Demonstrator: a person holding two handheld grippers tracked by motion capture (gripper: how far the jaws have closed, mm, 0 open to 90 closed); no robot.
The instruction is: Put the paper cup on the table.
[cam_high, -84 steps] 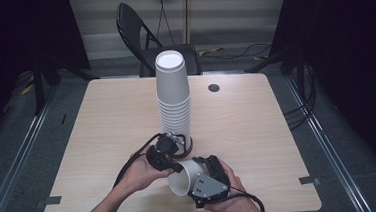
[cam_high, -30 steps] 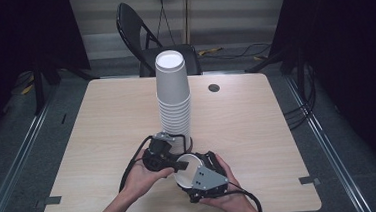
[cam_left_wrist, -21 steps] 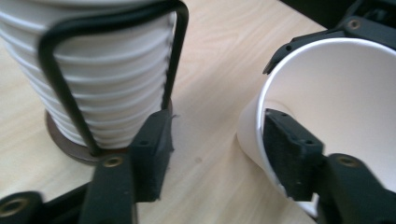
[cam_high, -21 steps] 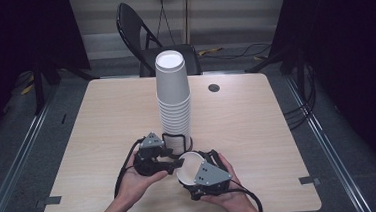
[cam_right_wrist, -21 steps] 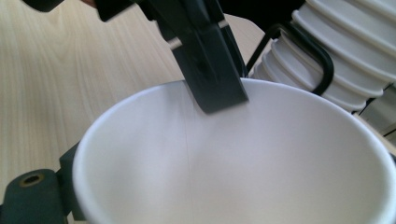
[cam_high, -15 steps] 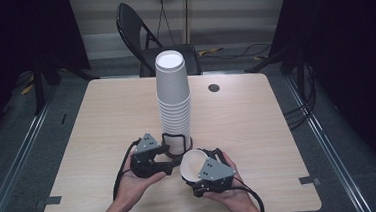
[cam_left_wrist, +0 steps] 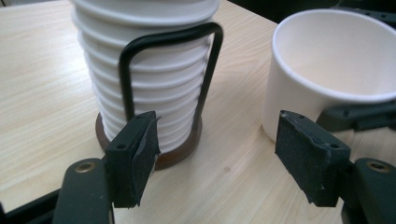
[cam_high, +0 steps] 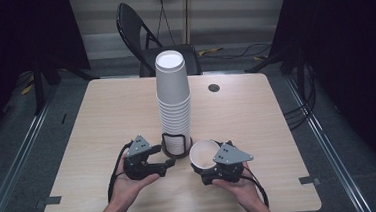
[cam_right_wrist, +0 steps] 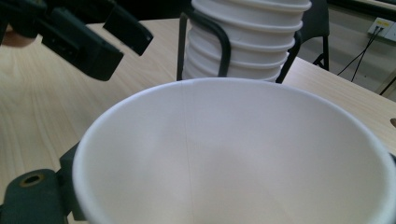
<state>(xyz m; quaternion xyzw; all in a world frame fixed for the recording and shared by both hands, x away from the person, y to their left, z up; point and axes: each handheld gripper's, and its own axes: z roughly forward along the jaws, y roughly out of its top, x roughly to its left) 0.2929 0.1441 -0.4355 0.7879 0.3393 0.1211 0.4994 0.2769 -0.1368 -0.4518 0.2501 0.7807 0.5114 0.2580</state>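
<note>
Right tongs (cam_high: pixel 211 165): clamped on a single white paper cup (cam_high: pixel 204 154), lower centre of the high view, just right of the stack; the cup's mouth is open upward and its rim fills the lower half of the right gripper view (cam_right_wrist: pixel 233 154).
Left tongs (cam_high: pixel 166 163): jaws spread apart, gripping nothing, lower left of centre in the high view, aimed at the base of the stack.
Cup stack (cam_high: pixel 173 102): upside-down white cups, upright in a black wire holder (cam_left_wrist: pixel 163 42) on a round dark base, mid-frame.
Worktop (cam_high: pixel 101 112): pale wood, carrying it all.
Chair (cam_high: pixel 135 29): black, folding, top centre beyond the worktop.
</note>
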